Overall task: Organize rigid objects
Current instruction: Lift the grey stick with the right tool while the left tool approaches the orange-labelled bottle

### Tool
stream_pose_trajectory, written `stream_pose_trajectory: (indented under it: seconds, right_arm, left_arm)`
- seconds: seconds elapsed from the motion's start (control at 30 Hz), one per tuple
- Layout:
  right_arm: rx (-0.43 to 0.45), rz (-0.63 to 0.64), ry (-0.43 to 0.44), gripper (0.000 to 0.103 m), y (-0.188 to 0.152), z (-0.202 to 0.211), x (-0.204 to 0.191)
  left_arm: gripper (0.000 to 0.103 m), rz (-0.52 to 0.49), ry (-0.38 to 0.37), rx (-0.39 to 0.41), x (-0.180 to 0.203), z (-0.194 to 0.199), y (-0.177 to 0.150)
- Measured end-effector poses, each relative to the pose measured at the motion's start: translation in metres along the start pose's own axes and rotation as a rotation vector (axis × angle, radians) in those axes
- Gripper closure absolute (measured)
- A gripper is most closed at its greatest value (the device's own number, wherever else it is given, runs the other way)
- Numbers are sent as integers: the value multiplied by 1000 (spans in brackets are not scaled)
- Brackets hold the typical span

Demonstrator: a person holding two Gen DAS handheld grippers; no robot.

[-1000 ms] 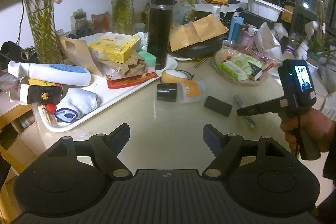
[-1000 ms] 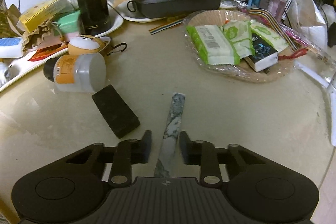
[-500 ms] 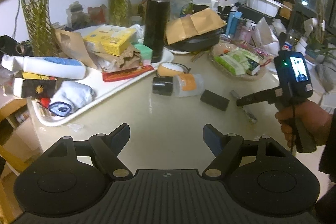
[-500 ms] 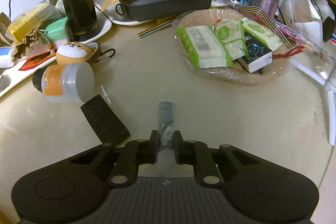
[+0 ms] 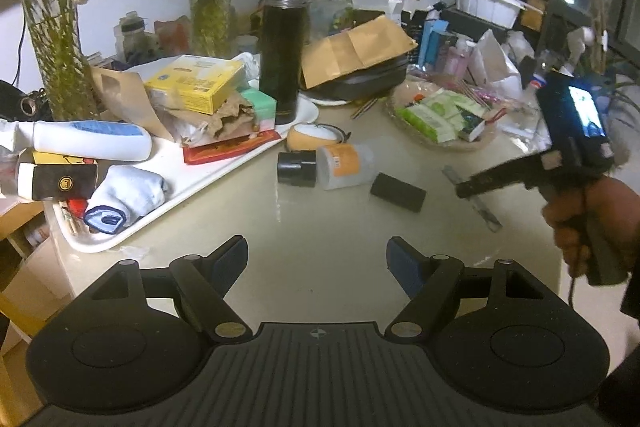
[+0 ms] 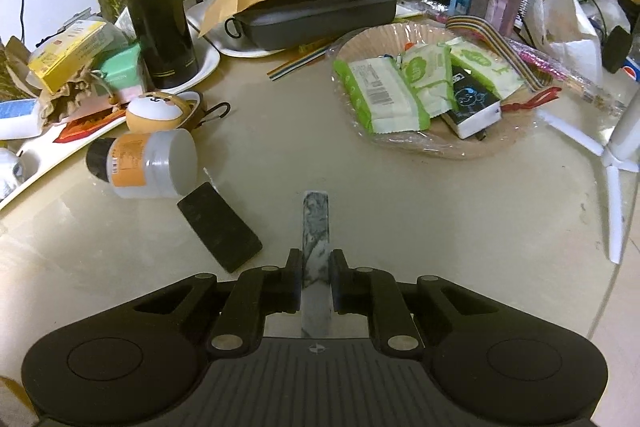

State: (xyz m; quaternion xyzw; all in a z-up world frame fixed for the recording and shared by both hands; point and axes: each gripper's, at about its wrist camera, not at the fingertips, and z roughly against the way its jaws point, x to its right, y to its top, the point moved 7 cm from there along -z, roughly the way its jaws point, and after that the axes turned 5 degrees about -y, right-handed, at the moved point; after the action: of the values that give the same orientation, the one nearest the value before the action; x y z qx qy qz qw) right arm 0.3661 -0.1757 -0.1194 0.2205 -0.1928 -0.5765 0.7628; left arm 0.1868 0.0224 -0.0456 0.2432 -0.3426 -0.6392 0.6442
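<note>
While your left gripper (image 5: 316,259) hangs wide open over the near table (image 5: 320,223), your right gripper (image 6: 316,277) clamps the marbled strip (image 6: 316,227) right of the black block (image 6: 219,231).

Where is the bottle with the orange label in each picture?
Left wrist view: the bottle with the orange label lies on its side in the middle, cap pointing left, in front of the white tray.
Right wrist view: the same bottle lies at the left, beyond the right gripper.
Shared landmark: the black rectangular block beside the bottle's base in both views.
</note>
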Motion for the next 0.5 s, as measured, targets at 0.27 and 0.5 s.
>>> stream_pose_trajectory:
  seconds: [0.27, 0.5]
  right_arm:
    - [14, 4, 28, 87, -9, 38, 0]
    - [24, 11, 69, 87, -24, 66, -5]
  left_arm:
    - [27, 18, 33, 27, -6, 1, 7]
    - [27, 40, 25, 15, -11, -1, 13]
